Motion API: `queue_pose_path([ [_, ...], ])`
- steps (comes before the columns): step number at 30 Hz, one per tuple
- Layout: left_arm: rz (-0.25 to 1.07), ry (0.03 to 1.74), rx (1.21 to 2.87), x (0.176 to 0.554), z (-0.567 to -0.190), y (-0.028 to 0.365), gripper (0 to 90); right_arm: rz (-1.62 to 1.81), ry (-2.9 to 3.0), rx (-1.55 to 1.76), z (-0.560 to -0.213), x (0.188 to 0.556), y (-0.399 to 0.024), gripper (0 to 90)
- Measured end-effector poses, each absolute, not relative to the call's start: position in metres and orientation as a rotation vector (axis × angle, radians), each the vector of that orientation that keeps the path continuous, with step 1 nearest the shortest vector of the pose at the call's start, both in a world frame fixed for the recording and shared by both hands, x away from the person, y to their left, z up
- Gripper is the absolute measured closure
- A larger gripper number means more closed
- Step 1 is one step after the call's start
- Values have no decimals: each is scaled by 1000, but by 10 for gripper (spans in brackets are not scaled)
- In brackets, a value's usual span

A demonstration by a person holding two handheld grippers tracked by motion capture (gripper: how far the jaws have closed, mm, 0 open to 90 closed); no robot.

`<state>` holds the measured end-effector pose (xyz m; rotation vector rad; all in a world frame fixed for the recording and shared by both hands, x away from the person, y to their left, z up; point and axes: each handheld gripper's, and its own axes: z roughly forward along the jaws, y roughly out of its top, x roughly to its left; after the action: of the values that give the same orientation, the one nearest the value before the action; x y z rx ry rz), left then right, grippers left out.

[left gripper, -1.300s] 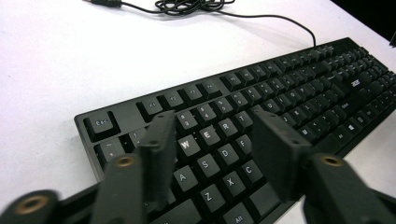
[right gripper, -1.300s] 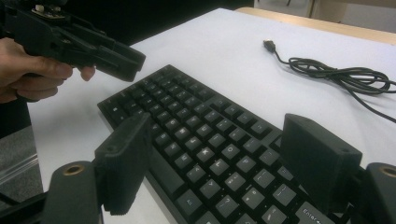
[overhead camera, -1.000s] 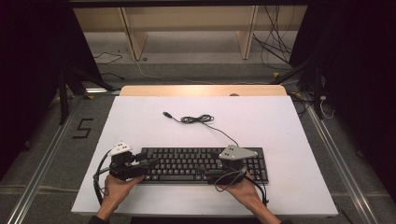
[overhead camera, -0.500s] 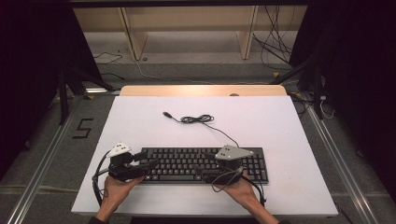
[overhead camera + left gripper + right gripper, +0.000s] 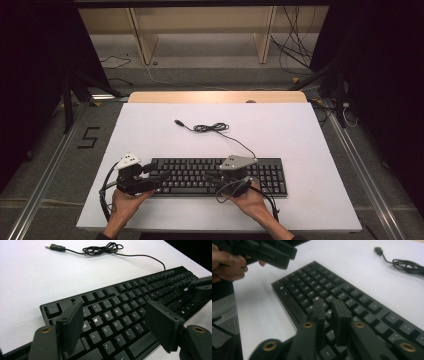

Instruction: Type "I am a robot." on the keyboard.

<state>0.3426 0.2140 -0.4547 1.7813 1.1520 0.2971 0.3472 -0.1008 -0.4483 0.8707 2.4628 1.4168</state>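
Keyboard (image 5: 215,175) lies at the bench (image 5: 300,130) near edge. Left hand-held gripper (image 5: 117,325) hovers over its left end, jaws wide, empty. Right hand-held gripper (image 5: 328,308) sits over its middle keys, jaws nearly closed, empty. Likely typing step; next, press a key squarely.

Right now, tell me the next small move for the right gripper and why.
Probably ease the right gripper straight down onto a key. Its jaws are nearly closed and tilted down over the middle rows of the black keyboard, like a single pressing tip, though contact is unclear. The left gripper is open above the QWERTY keys, gripping nothing, and looks set to wait.
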Motion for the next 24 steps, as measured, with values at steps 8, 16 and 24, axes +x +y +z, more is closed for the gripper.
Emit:
queue_pose_path([
  [8, 301, 1143, 1783, 341, -455, 212, 288, 1317, 2529, 863, -462, 355, -82, 900],
  [16, 300, 1130, 1779, 340, -455, 212, 271, 1244, 2561, 867, -471, 359, -72, 900],
  [24, 306, 1118, 1771, 338, -454, 212, 259, 1215, 2580, 866, -475, 361, -67, 900],
])
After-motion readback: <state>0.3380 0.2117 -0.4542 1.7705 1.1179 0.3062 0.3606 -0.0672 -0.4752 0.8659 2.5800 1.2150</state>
